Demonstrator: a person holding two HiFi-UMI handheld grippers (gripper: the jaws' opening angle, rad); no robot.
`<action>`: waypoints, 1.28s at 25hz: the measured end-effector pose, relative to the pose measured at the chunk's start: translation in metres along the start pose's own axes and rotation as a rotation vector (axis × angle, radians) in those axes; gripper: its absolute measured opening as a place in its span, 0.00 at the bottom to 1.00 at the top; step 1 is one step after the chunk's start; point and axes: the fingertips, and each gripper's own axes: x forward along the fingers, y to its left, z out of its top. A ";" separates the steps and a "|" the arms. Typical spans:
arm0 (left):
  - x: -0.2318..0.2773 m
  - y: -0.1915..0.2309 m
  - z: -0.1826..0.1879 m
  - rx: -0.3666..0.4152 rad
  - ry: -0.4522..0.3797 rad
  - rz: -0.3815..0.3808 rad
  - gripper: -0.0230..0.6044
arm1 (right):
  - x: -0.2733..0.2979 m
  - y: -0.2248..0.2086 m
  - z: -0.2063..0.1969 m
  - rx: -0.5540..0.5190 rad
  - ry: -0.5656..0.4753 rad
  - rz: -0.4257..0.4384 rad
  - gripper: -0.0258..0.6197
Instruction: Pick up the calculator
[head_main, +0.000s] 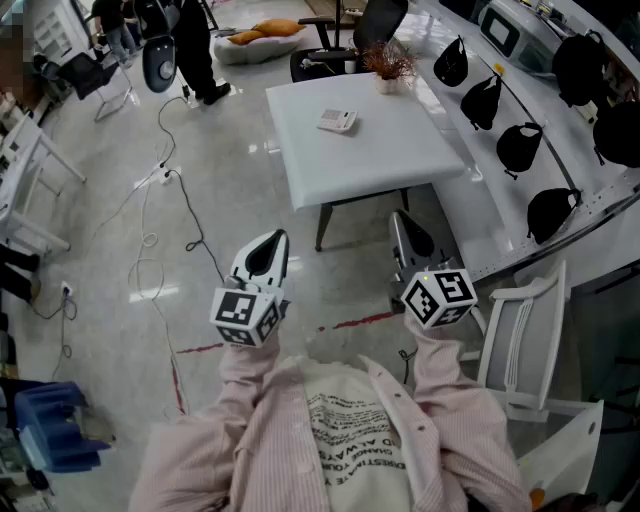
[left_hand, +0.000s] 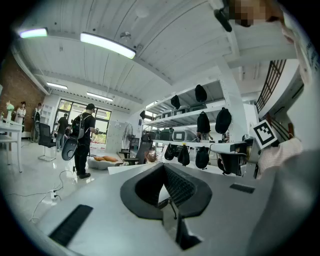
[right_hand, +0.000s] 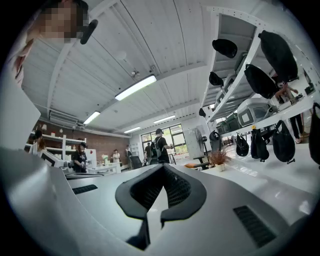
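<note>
Jaws on both the left gripper (head_main: 262, 252) and right gripper (head_main: 410, 240) are sitting closed, gripping nothing. The calculator (head_main: 338, 120) is lying near the surface's (head_main: 390, 165) far edge, well apart from them.

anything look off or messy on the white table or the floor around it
Nothing odd on the white table: the calculator lies flat and the potted plant stands upright, no spill. On the floor left of it, loose cables trail from a power strip, a likely trip hazard.
</note>
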 end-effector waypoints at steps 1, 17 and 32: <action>0.001 -0.002 0.000 0.002 0.001 0.000 0.04 | 0.000 -0.001 0.000 0.000 0.002 0.002 0.04; 0.007 -0.030 -0.013 -0.008 0.016 0.027 0.04 | -0.013 -0.030 -0.010 0.078 0.022 0.048 0.06; 0.028 -0.029 -0.028 -0.031 0.053 0.046 0.04 | 0.002 -0.061 -0.034 0.222 0.049 0.031 0.37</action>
